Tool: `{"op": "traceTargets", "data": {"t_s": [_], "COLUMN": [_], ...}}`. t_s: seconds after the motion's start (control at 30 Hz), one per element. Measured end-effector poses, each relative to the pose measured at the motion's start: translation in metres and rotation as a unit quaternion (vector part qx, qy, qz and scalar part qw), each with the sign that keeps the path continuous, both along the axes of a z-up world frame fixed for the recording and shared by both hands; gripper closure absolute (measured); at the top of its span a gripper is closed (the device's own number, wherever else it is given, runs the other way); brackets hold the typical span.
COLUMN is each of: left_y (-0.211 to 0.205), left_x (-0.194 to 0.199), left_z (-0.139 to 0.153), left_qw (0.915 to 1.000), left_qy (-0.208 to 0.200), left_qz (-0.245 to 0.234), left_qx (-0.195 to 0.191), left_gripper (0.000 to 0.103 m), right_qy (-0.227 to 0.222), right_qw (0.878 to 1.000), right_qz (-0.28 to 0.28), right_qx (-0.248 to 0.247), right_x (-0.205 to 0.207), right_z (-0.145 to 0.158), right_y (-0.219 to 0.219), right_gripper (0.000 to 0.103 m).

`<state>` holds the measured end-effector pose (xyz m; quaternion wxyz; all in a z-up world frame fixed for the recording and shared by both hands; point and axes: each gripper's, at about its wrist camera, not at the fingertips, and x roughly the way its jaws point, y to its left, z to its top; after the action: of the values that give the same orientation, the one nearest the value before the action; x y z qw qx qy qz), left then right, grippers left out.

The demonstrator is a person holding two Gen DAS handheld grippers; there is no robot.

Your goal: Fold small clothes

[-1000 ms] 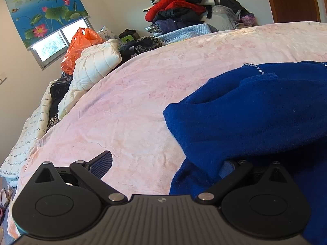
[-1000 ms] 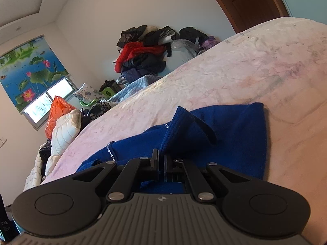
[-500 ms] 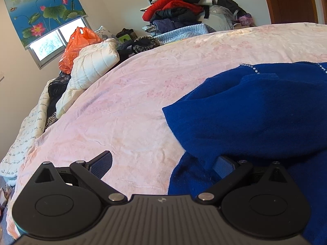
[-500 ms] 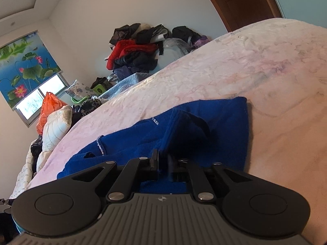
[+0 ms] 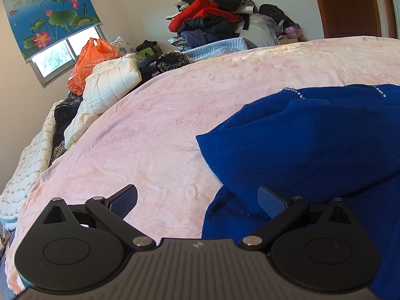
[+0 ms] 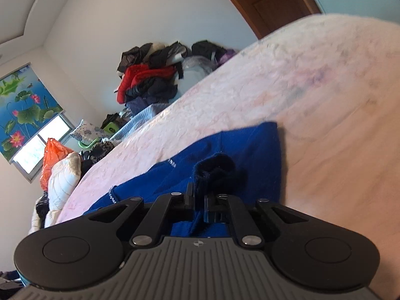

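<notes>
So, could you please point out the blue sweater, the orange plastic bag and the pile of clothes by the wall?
blue sweater (image 5: 312, 145), left wrist view, on its broad folded upper layer.
orange plastic bag (image 5: 87, 65), left wrist view, on its crinkled side.
pile of clothes (image 6: 147, 80), right wrist view, on the red garment.

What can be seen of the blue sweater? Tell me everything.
The blue sweater is a deep royal-blue, fuzzy knit with a line of small sparkling beads near its far edge. It lies rumpled and partly folded over itself on the pink bedspread. The right gripper jaws are closing on a bunched fold of it; the left gripper is open beside its near edge.
</notes>
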<state>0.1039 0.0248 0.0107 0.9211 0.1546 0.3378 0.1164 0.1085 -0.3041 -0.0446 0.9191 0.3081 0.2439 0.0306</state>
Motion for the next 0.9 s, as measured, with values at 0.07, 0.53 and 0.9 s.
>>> {"op": "traceTargets", "data": {"t_s": [0.07,0.53,0.9], "left_y": [-0.001,-0.002,0.005], "left_x": [0.001,-0.002,-0.001], "left_z": [-0.001,-0.006,-0.001], "left_qw": [1.0,0.9997,0.9998], "left_qy": [0.003,0.02,0.01], "left_qz": [-0.001,-0.004,0.001], "left_qx": [-0.002,-0.013,-0.017], "left_gripper": [0.0,0.0,0.0], "right_qy": [0.028,0.043,0.003], "right_qw": [1.0,0.992,0.985], "right_qz": [-0.002,0.036,0.173], "right_qx": [-0.014,-0.116,0.026], "right_x": [0.002,0.01,0.067], "right_z": [-0.002,0.011,0.049], "right_y": [-0.002,0.038,0.116], "right_gripper": [0.083,0.052,0.043]}}
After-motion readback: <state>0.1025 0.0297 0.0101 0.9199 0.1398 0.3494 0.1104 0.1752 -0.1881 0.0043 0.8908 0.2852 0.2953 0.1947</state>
